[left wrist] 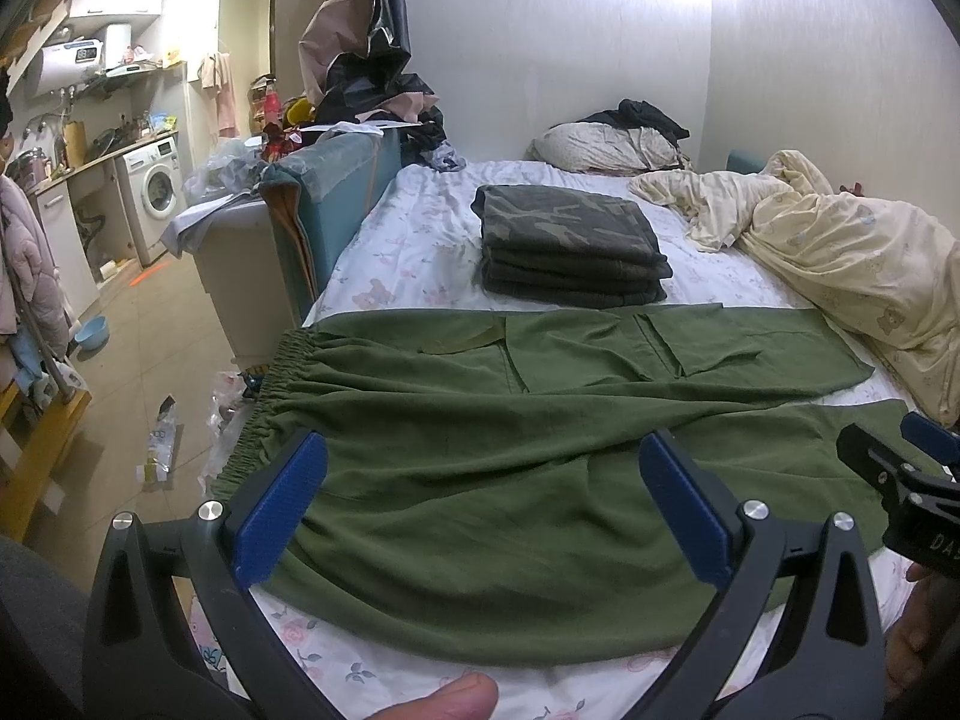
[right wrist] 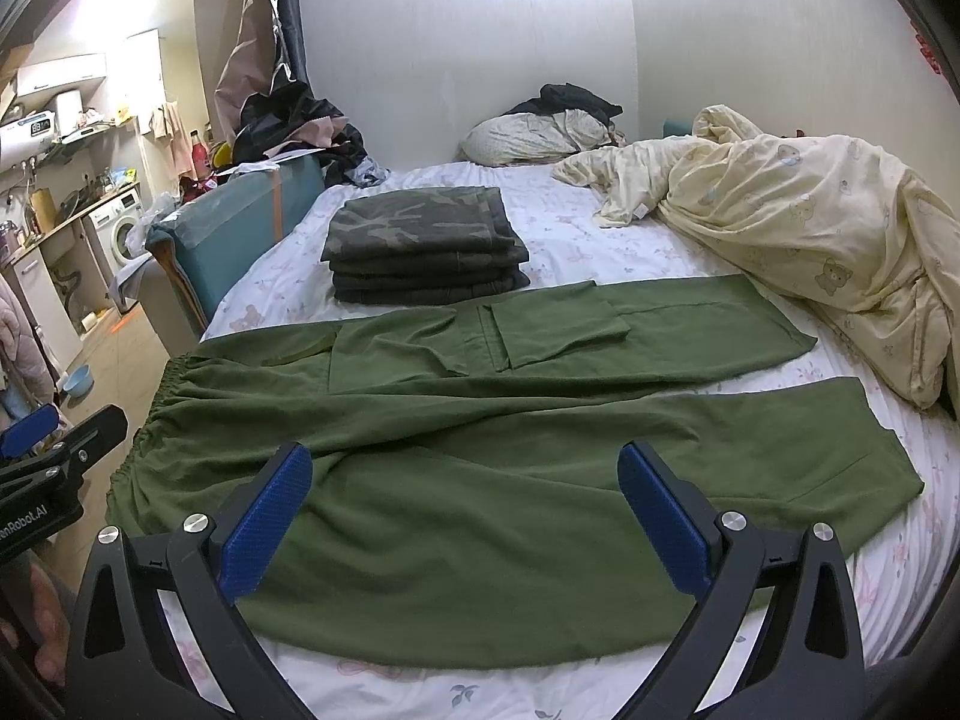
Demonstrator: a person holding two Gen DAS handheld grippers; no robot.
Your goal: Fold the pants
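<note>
Olive-green cotton pants [right wrist: 492, 450] flat on floral bedsheet [right wrist: 540, 684].
Left gripper [left wrist: 483, 498] and right gripper [right wrist: 465, 498] hover wide above them; camouflage folded stack [right wrist: 420, 240] beyond.

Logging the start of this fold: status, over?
Left gripper and right gripper open, empty. Green pants flat on bed, unfolded. Folded stack beyond, clear.
</note>
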